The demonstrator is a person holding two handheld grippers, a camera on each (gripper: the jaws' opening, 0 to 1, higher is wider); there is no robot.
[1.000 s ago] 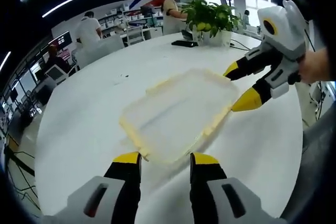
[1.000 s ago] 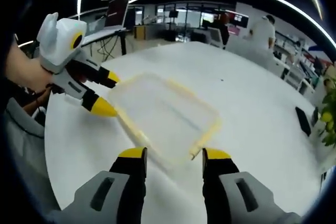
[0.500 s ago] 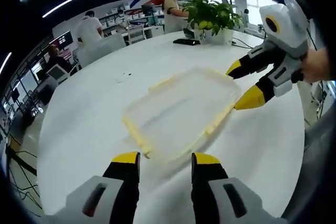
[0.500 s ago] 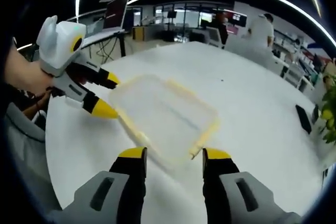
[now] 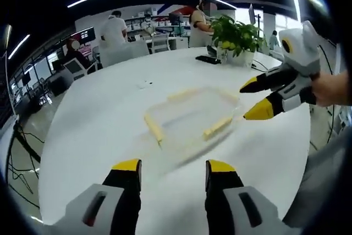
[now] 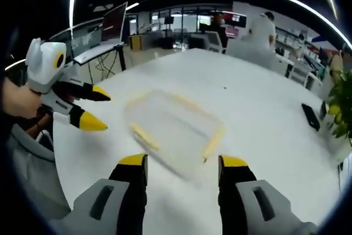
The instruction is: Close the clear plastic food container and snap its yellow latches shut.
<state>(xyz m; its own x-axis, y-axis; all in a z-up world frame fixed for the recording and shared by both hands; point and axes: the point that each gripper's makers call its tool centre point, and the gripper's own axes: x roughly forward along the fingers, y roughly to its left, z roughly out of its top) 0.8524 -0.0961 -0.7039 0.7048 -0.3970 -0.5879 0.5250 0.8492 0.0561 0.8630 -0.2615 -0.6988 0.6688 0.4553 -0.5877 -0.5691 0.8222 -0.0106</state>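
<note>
A clear plastic container [image 5: 191, 117] with its lid on and yellow latches lies flat on the white round table [image 5: 99, 119]. In the left gripper view my left gripper [image 5: 168, 168] stands open short of its near edge, and the right gripper [image 5: 258, 98] hovers open beside its right end, held by a hand. In the right gripper view the container [image 6: 173, 125] lies just ahead of my open right gripper [image 6: 182, 163], apart from it. The left gripper [image 6: 88, 108] is open at the left, clear of the container's end.
A potted plant [image 5: 236, 28] and a dark phone [image 5: 208, 59] sit at the table's far side; the phone [image 6: 311, 116] also lies at the right. People stand and sit at desks behind. A laptop [image 6: 110, 28] rests on a side desk.
Both grippers have drawn back from the container, which now looks smaller and farther off. The container itself stays flat on the table.
</note>
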